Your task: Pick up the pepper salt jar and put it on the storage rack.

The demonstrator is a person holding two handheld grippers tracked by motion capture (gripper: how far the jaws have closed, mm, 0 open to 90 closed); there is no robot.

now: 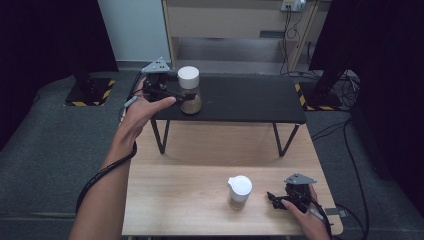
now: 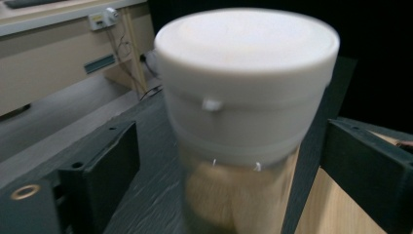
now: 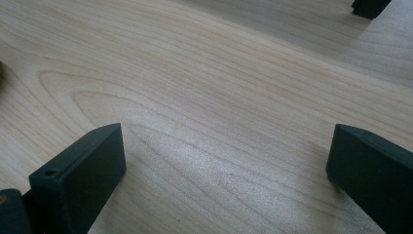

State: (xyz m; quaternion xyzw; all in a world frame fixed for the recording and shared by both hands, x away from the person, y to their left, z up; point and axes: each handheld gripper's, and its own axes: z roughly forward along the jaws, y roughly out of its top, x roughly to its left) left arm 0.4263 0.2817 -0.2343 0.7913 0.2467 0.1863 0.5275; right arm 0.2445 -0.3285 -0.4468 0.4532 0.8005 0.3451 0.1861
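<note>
Left gripper (image 1: 175, 95) sits at the near left end of the black raised shelf (image 1: 250, 97), jaws spread to either side of a white-lidded jar (image 1: 189, 90) of brown contents. In the left gripper view, gaps show between pads and jar (image 2: 243, 117); not clamped. Jar stands upright on the shelf. Right gripper (image 1: 277, 199) rests low over the wooden table (image 1: 180, 200), jaws apart, nothing between them. Second white-lidded jar (image 1: 239, 191) stands just beside it.

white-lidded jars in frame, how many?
2. One jar stands on the black raised shelf, between the left gripper's open jaws; the other jar stands on the wooden table.
</note>
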